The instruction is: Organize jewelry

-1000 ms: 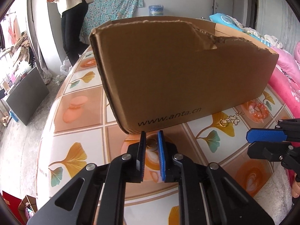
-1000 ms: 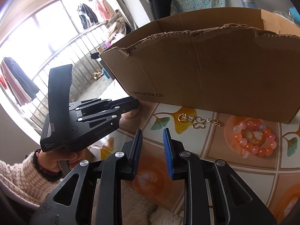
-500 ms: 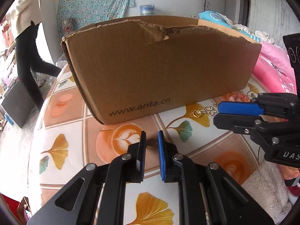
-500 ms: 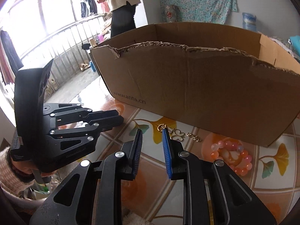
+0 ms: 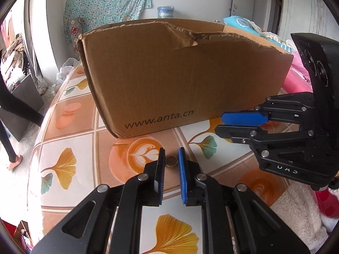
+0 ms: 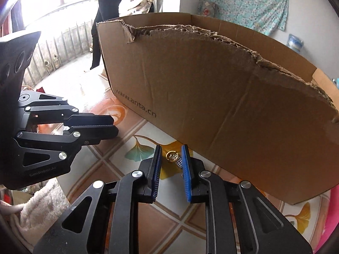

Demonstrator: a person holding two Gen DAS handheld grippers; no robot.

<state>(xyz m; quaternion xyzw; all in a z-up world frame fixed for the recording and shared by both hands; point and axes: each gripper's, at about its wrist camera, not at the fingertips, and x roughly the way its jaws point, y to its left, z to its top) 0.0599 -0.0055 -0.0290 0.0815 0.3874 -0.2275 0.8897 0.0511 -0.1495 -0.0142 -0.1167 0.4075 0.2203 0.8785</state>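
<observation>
We see one container: a brown cardboard box (image 5: 186,76) with a ragged, torn top edge and a web address printed low on its near wall. It stands on the desk (image 5: 70,131), whose cloth shows orange coffee cups and ginkgo leaves. Both cameras look at the box from below its rim, so we cannot tell what, if anything, lies inside.

The left tongs (image 5: 171,158) stand nearly closed on a small round gold piece (image 5: 171,161), seen edge-on between the blue pads; the pads sit right against it, and it seems to be gripped just above the cloth. Whether it is a ring or something else we cannot make out.

The right tongs (image 6: 171,155) are closing around the end of a gold trinket (image 6: 172,156), a round gold loop with a small ribbed silver part (image 6: 179,162) beside it. It lies on the desk close to the foot of the box, and the pads do not yet press on it. The right-hand pad hides the rest of the trinket.

In the left wrist view the right tongs (image 5: 220,122) cover the desk at that spot. A person (image 6: 106,10) stands behind the box, cut off at the top of the picture.
</observation>
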